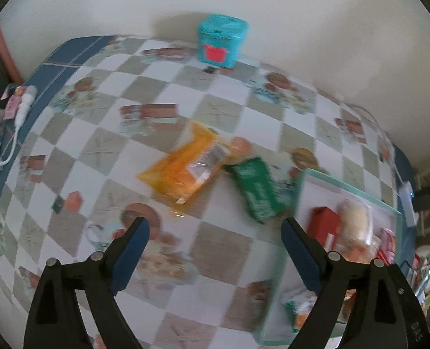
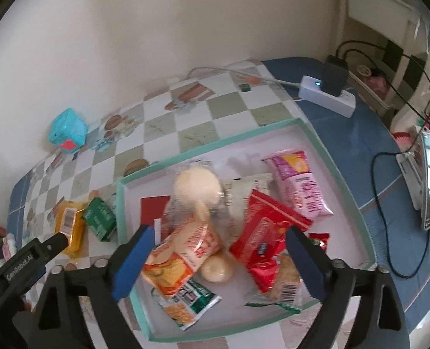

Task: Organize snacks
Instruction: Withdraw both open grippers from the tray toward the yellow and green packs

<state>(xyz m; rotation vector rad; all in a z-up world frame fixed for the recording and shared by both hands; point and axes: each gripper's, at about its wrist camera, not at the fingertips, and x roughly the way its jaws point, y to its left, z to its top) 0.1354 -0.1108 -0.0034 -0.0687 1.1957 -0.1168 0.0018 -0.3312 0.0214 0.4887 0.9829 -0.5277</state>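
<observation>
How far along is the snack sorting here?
Mostly done: the tray already holds most packets, such as the pink packet. Nothing is in hand; the left tool and right tool are both open and empty. Left: the orange packet and green packet on the tablecloth.

Cream wall (image 1: 273, 0) behind checkered table (image 1: 220, 244) (blue-edged).

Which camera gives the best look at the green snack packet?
The left wrist view: the green snack packet lies near the middle, unobstructed, though blurred. The right wrist view shows it smaller, off to the left beside the tray.
</observation>
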